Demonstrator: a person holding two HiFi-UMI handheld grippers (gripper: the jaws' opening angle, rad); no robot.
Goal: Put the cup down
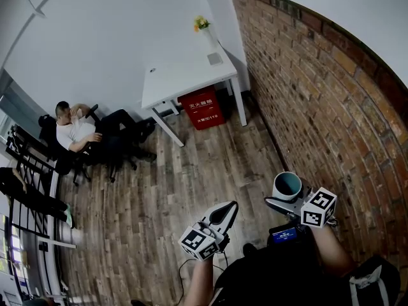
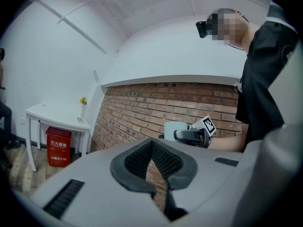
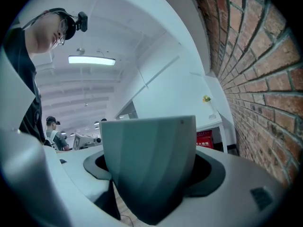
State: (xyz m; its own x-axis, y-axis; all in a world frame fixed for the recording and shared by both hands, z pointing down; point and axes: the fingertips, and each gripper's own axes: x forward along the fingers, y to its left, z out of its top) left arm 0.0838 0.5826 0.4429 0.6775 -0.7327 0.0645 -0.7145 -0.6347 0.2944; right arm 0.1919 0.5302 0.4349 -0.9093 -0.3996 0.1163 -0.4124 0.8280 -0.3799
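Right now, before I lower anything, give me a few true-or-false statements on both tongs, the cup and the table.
1. The right tongs are shut on the cup. True.
2. The left tongs grip something too. False: they are shut with nothing between them.
3. The cup hangs over the white table. False: it is over the wooden floor, apart from the table.
4. A red box stands under the table. True.

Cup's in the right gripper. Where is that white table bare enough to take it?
Room for the cup: the table is bare from the end away from the brick wall to past its middle. The corner near the brick wall is crowded with a flower vase and a small grey item. The wood floor before the table is open.
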